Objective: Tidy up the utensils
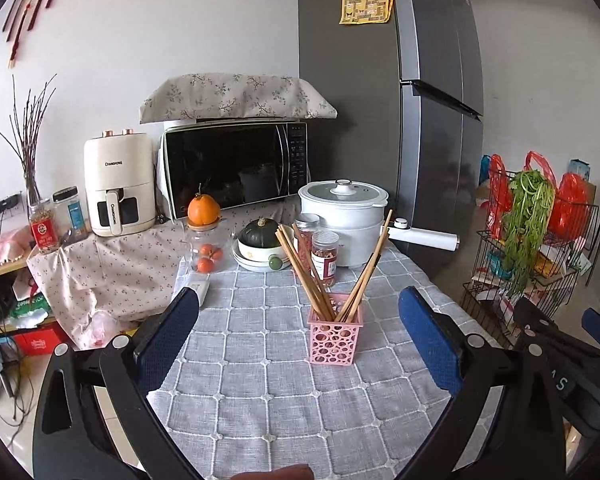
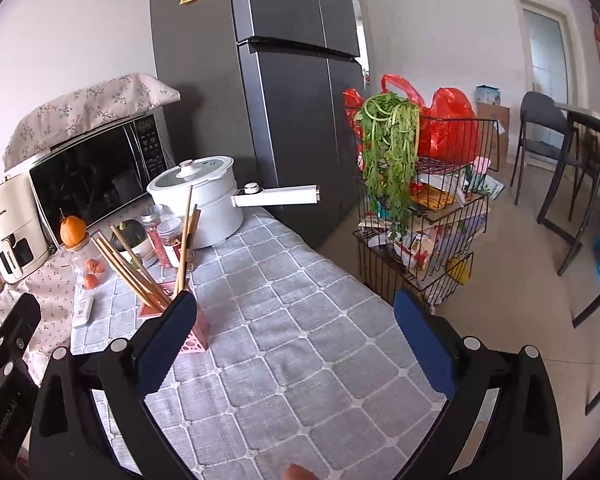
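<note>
Chopsticks (image 1: 324, 276): stood splayed in the pink basket (image 1: 335, 336) on the tabletop (image 1: 284, 380).
Left gripper (image 1: 298, 320): jaws wide apart, empty.
Right gripper (image 2: 294, 324): jaws wide apart, empty.
Advice: check for stray utensils; keep clear of the basket.

left tongs (image 1: 298, 308) and right tongs (image 2: 294, 312): black plastic frames with slotted arms, round silver screws at the pivots, and two long fingers faced with dark blue textured pads (image 1: 166, 336). white lettering marks one black side panel.
</note>
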